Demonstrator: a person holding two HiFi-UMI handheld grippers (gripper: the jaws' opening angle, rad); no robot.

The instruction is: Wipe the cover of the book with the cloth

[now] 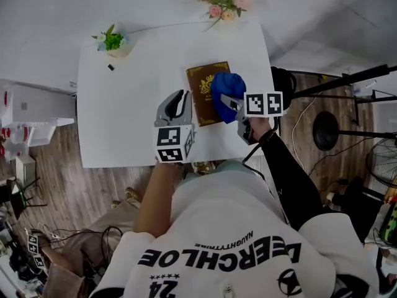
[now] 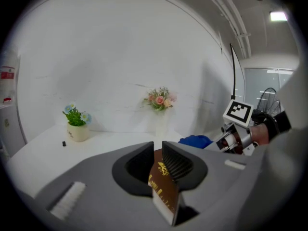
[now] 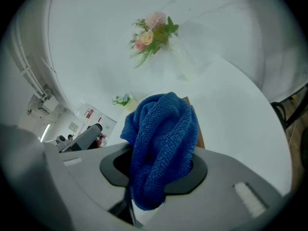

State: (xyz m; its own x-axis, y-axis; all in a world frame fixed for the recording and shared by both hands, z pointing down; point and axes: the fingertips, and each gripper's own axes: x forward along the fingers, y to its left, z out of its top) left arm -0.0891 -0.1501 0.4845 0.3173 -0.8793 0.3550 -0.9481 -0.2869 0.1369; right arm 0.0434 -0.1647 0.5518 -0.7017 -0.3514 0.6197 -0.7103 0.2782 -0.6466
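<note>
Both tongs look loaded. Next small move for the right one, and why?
Probably sweep the right tongs toward the left tongs, dragging the blue cloth across the book. The cloth is bunched over the cover's right part, the gold-printed remainder is uncovered, and the left tongs are shut on the book's edge, steadying it.

My left gripper [image 1: 179, 106] sits just left of centre in the head view, its fingers [image 2: 178, 161] clamped on the edge of the book [image 2: 164, 189]. My right gripper [image 1: 229, 102] sits just right of centre, fingers closed on the bunched cloth [image 3: 162, 143]. My bare left forearm [image 1: 151, 198] and dark-sleeved right arm [image 1: 286, 174] reach up from the lower frame.
</note>
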